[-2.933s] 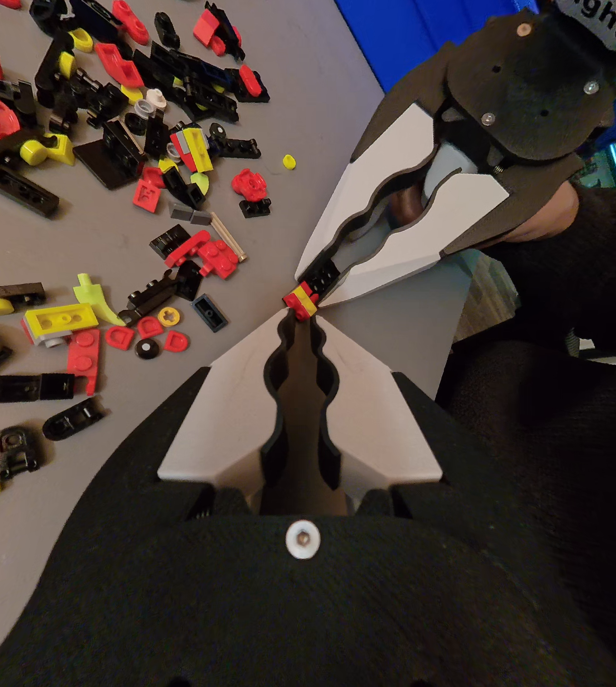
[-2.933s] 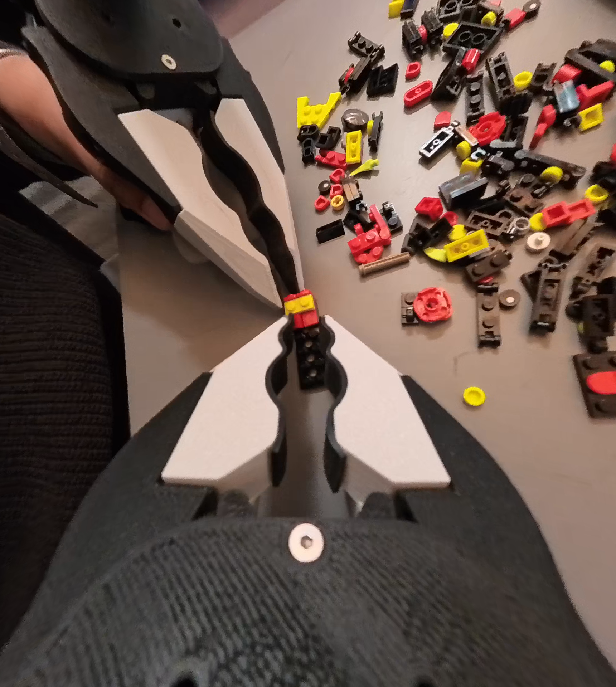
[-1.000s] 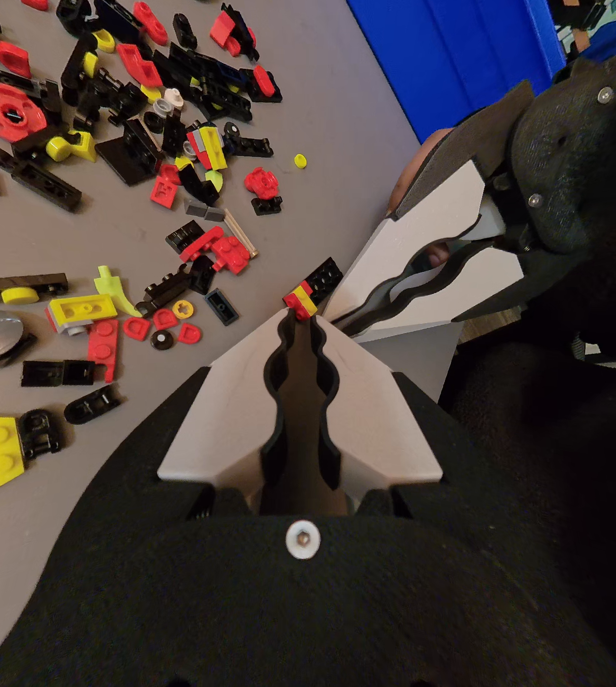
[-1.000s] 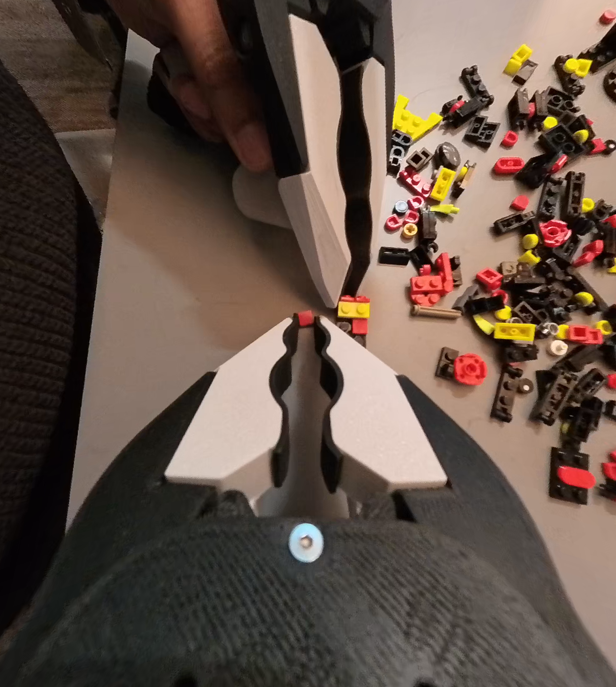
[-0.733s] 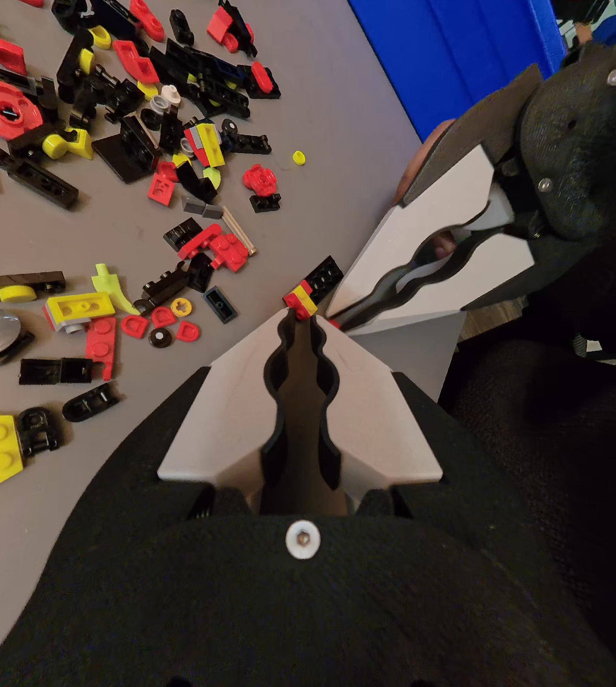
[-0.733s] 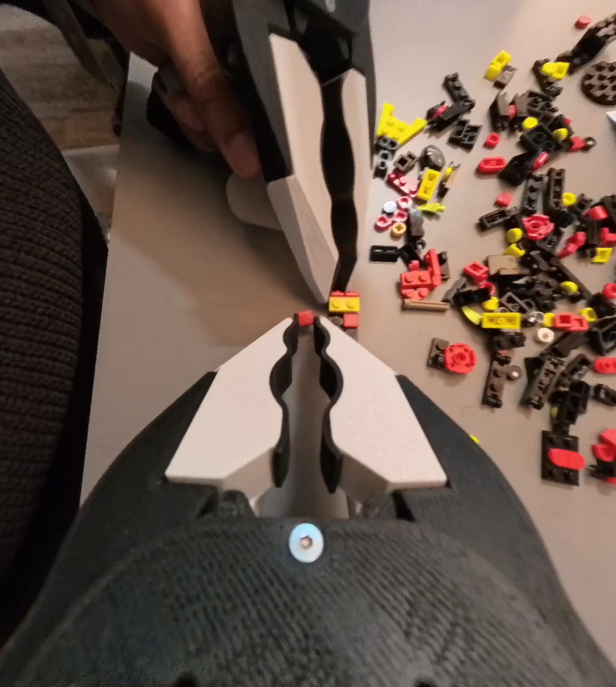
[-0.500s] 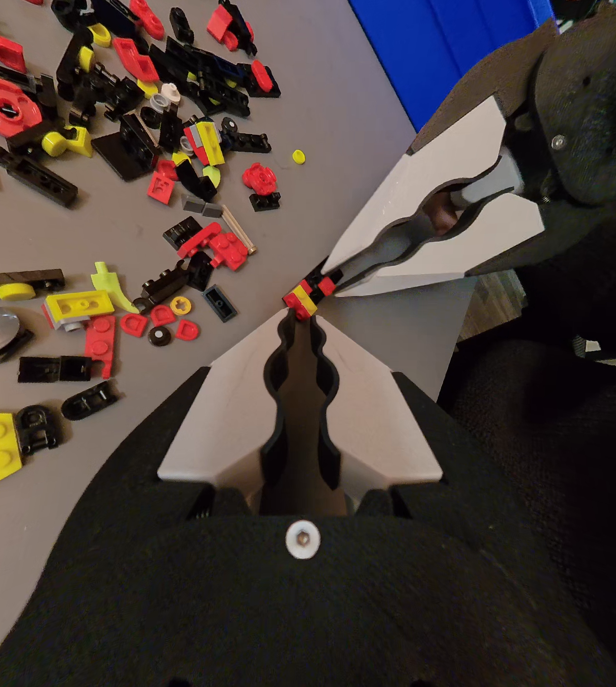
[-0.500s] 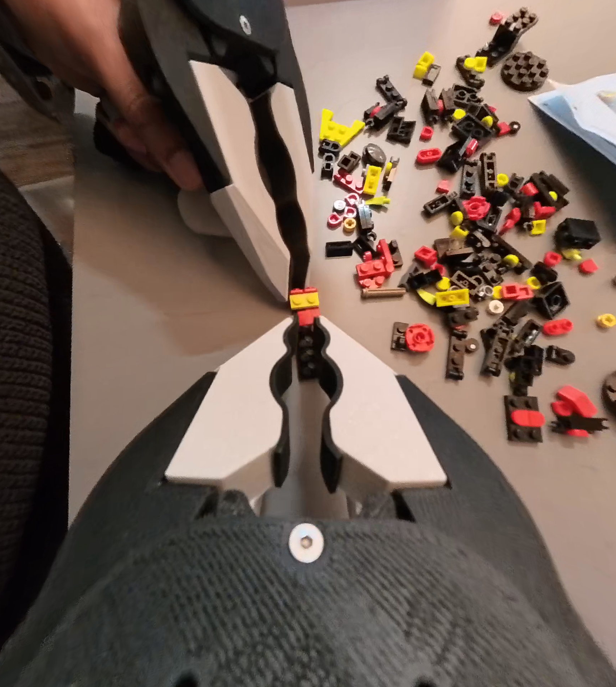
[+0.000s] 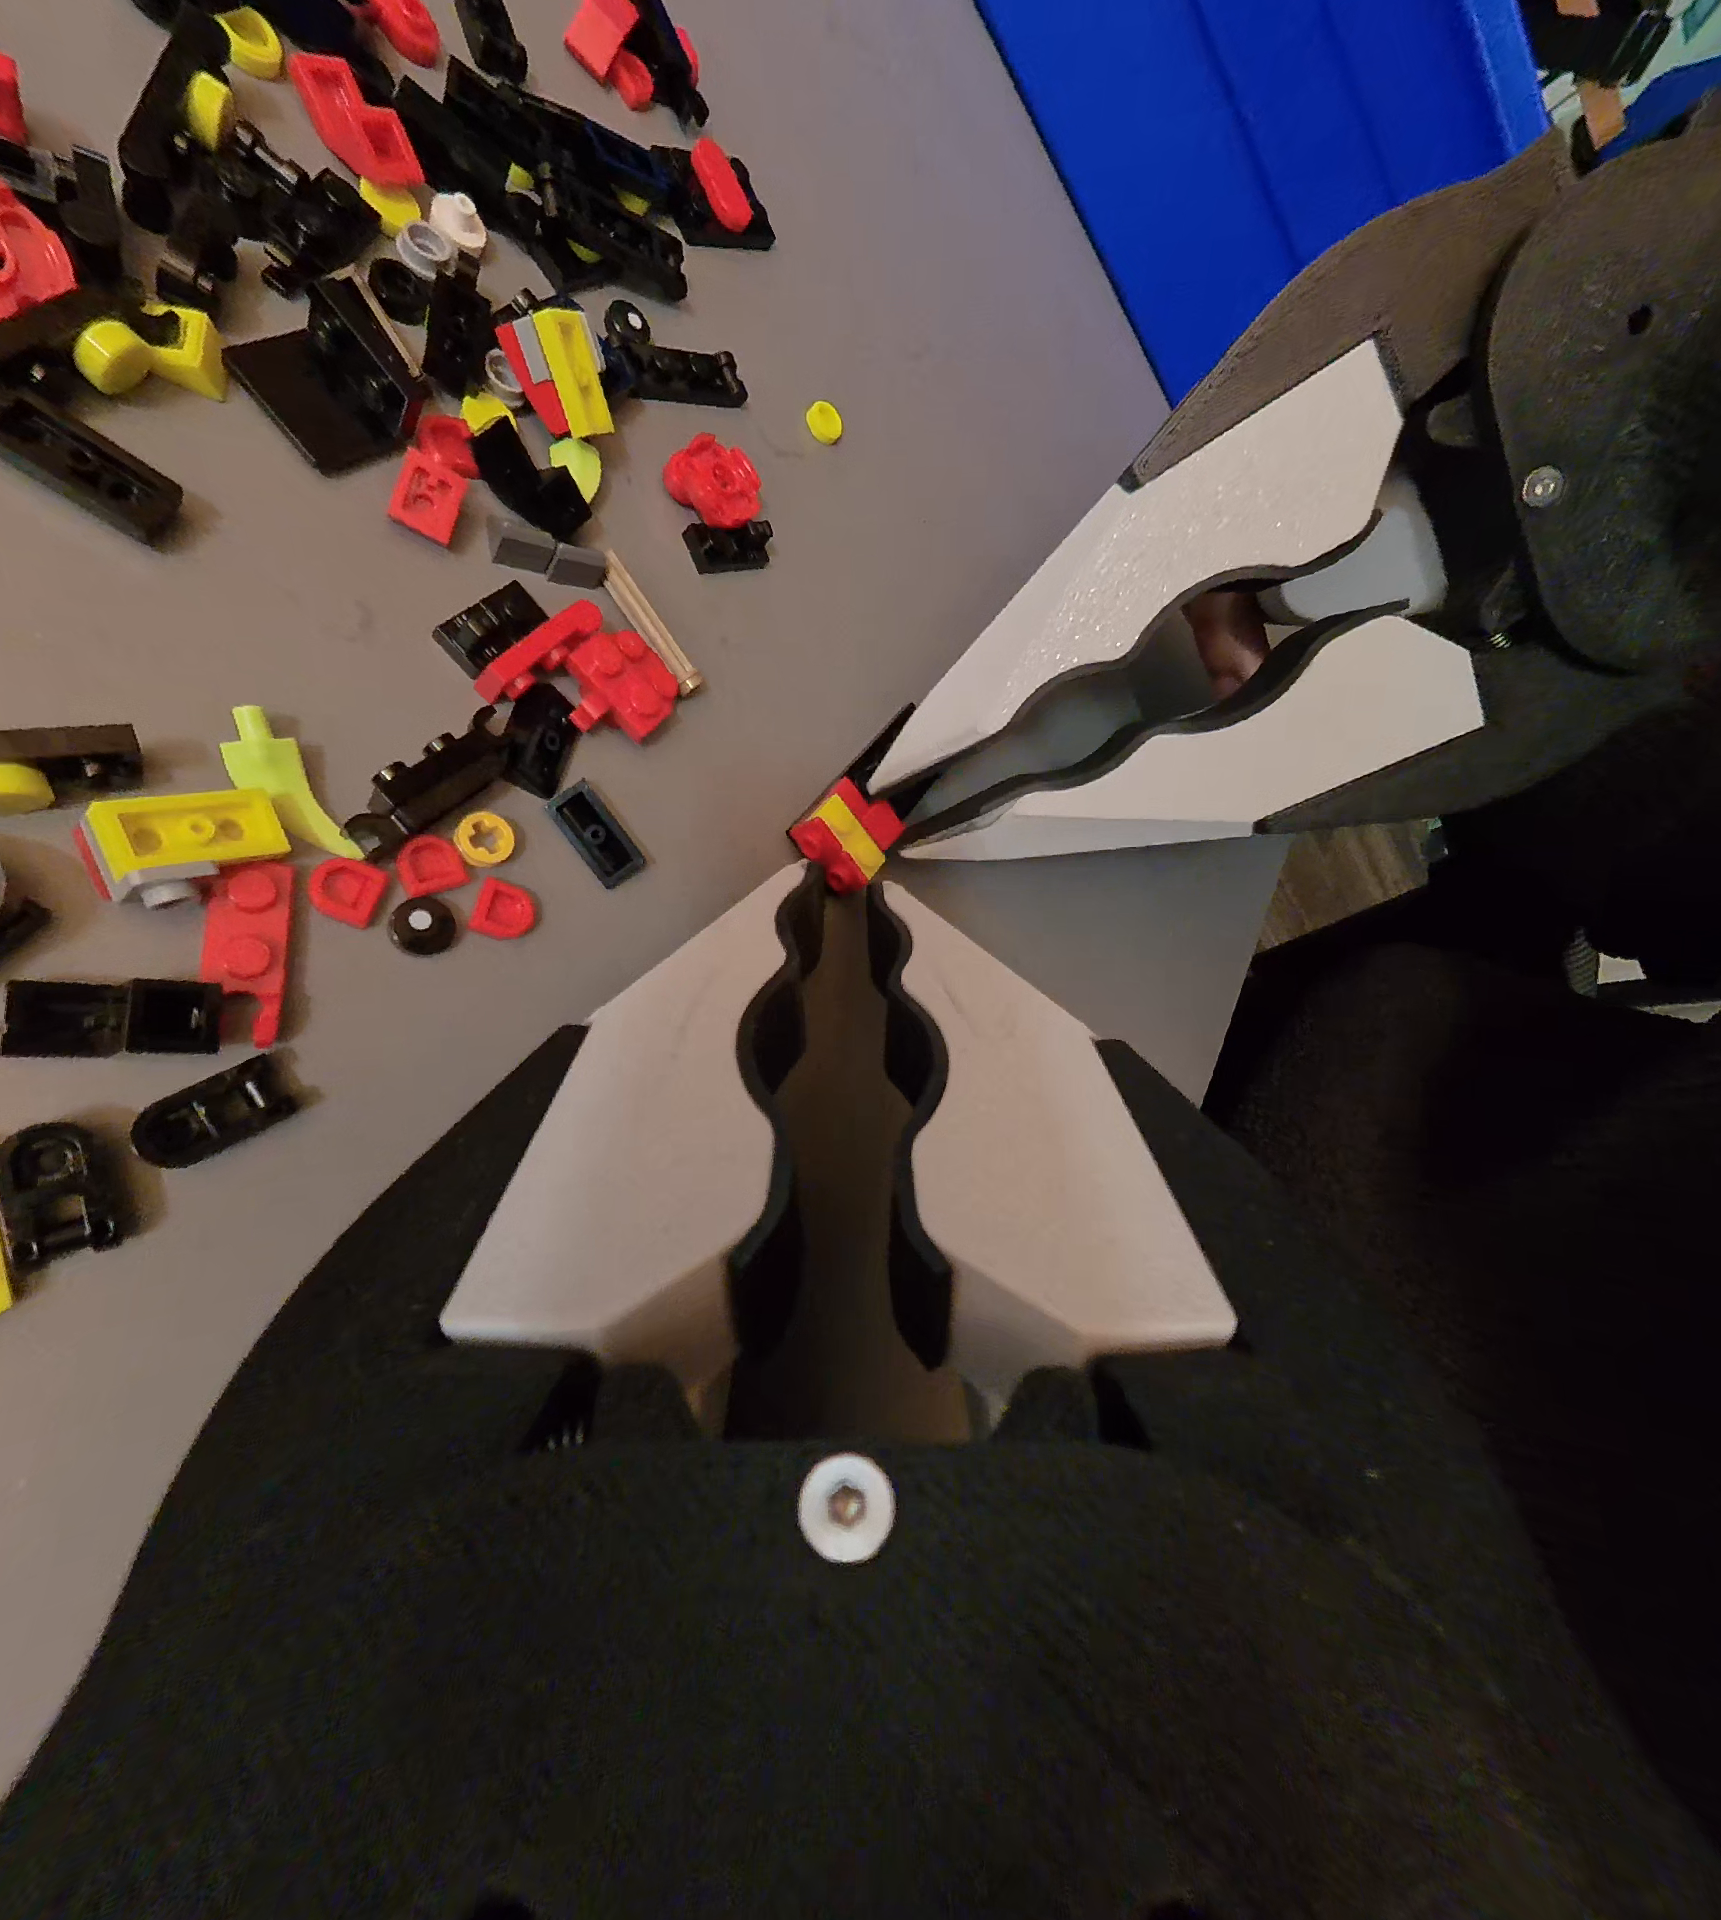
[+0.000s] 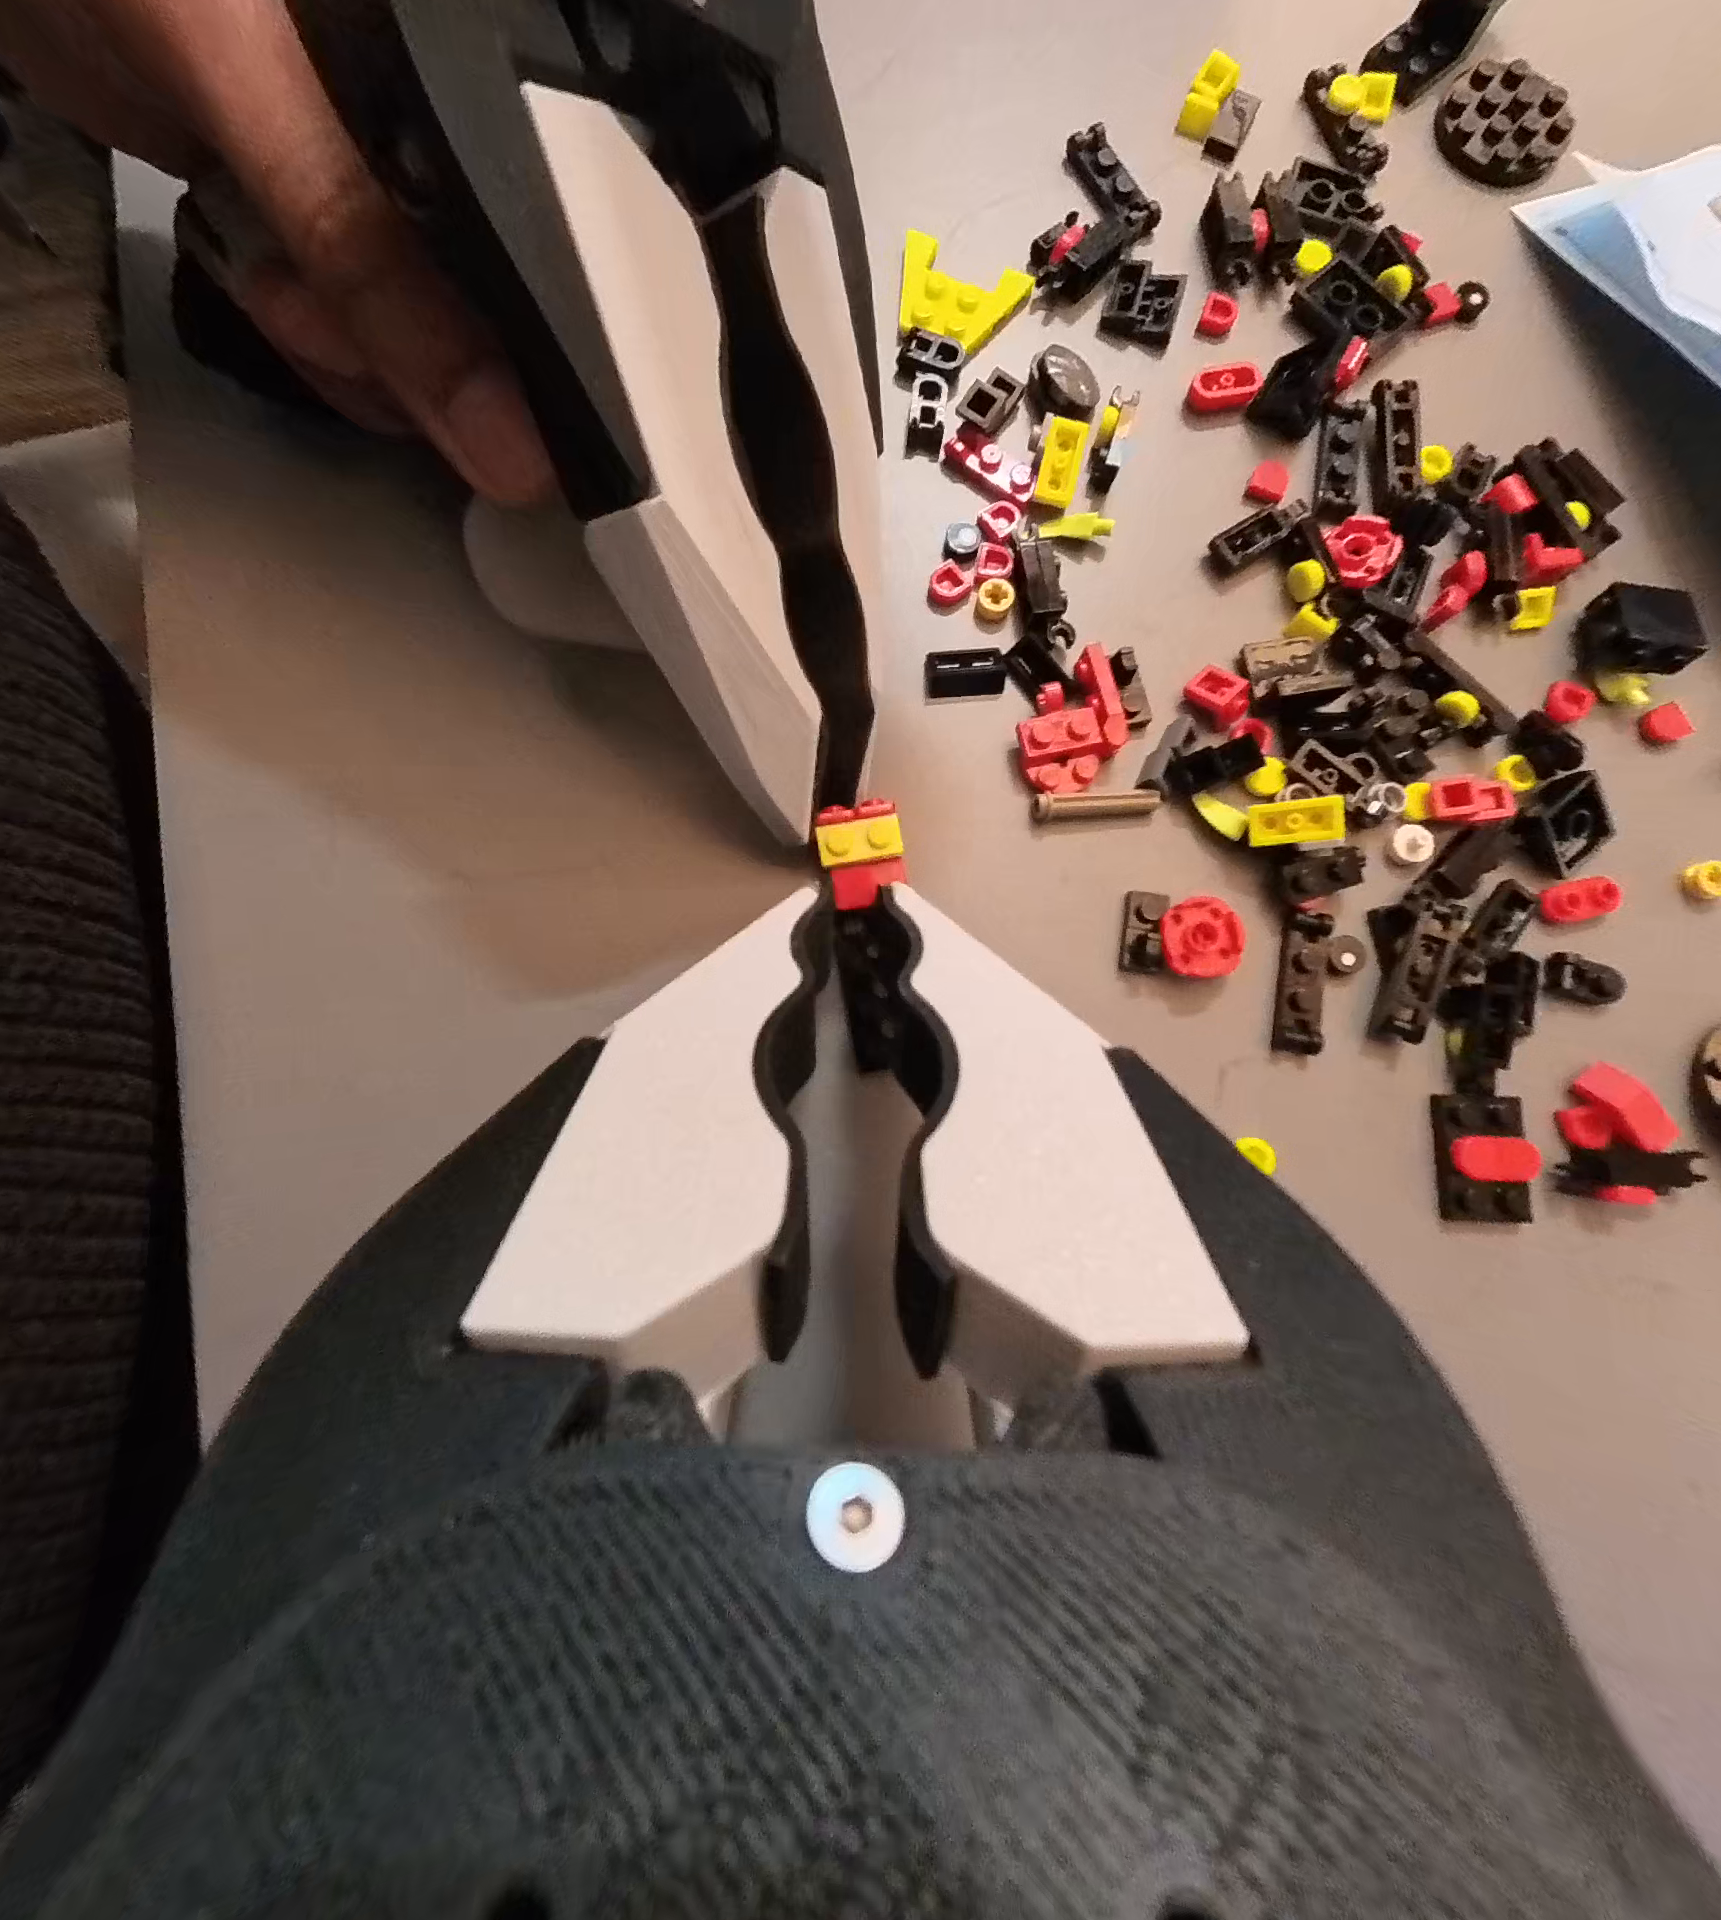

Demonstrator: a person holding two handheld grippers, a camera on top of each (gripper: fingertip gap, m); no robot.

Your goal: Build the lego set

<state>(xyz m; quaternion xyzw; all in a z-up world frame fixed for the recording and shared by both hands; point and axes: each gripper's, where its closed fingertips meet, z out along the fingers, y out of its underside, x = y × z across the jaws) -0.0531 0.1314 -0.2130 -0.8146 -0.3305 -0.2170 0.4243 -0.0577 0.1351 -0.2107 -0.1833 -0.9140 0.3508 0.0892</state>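
A small lego assembly (image 9: 848, 826) of a yellow plate, red pieces and a long black plate (image 10: 866, 987) is held in the air over the near edge of the grey table (image 9: 939, 312). My left gripper (image 9: 840, 883) is shut on its red and yellow end. My right gripper (image 10: 856, 899) is shut on its black plate, which lies between the fingers. The two grippers meet tip to tip. The right gripper shows in the left wrist view (image 9: 895, 816) and the left gripper in the right wrist view (image 10: 843, 795), with a hand behind it.
Several loose red, yellow and black lego pieces (image 9: 565, 665) lie spread over the table (image 10: 420, 831), also in the right wrist view (image 10: 1355, 727). An instruction booklet (image 10: 1718, 260) lies at the far right. A blue wall (image 9: 1251, 156) stands behind. Dark clothing fills the near side.
A second ago my right gripper held only a small red piece beside the assembly. It has swung back in line with the left gripper and now grips the black plate.
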